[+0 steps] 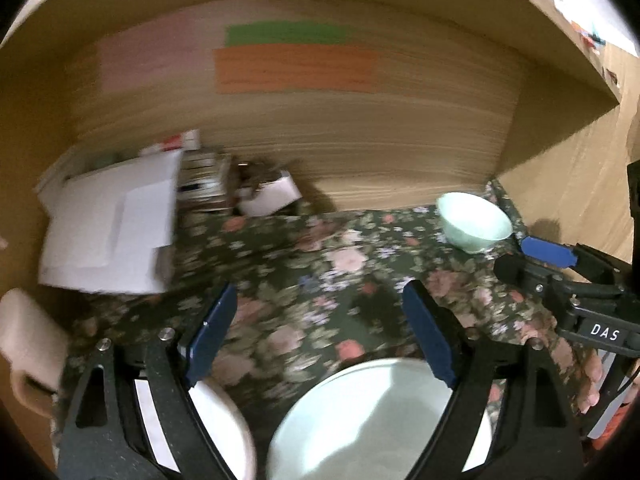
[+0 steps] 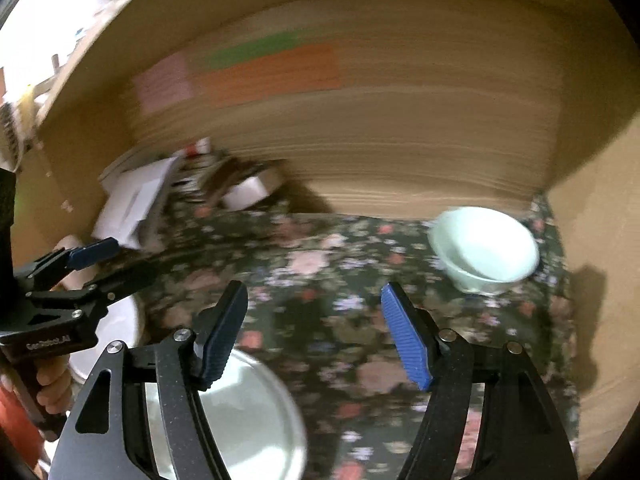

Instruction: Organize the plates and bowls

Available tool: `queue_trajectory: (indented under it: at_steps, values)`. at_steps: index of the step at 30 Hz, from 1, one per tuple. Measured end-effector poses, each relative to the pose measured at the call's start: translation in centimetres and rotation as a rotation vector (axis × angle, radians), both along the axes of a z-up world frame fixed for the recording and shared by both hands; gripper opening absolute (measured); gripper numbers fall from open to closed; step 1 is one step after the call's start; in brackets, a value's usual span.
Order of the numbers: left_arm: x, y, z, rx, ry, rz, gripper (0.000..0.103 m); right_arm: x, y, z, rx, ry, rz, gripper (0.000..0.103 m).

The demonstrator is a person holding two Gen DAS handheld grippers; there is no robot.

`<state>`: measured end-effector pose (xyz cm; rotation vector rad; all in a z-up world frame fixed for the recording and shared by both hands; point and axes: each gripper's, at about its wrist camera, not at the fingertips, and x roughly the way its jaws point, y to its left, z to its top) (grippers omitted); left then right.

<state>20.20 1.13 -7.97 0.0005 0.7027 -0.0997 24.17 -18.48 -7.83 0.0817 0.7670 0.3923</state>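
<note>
A pale green bowl (image 1: 474, 222) stands at the back right corner of the floral cloth (image 1: 320, 264); it also shows in the right wrist view (image 2: 484, 250). A pale green plate (image 1: 372, 420) lies near the front edge, also in the right wrist view (image 2: 256, 412). A white dish (image 1: 224, 424) lies left of the plate. My left gripper (image 1: 320, 332) is open and empty above the plate's far rim. My right gripper (image 2: 314, 334) is open and empty, between plate and bowl. The right gripper's tip (image 1: 546, 250) shows in the left wrist view just right of the bowl.
The cloth lies inside a wooden alcove with a back wall (image 1: 340, 140) and a right side wall (image 2: 600, 280). White boxes and papers (image 1: 112, 232) with clutter sit at the back left. A beige object (image 1: 28, 336) lies at the far left.
</note>
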Motion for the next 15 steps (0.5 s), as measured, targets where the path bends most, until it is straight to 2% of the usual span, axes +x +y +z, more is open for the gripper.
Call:
queue_trajectory:
  at_steps: [8,15]
  values:
    - [4.8,-5.2,-1.8,-0.008,0.072,-0.087,0.086,3.3,-5.3,-1.7,-0.031,0.032,-0.135,0.066]
    - [8.5,-7.7,-4.0,0.026,0.117,-0.098,0.086,7.6,-9.0,-5.5,-0.053,0.116,-0.259,0.066]
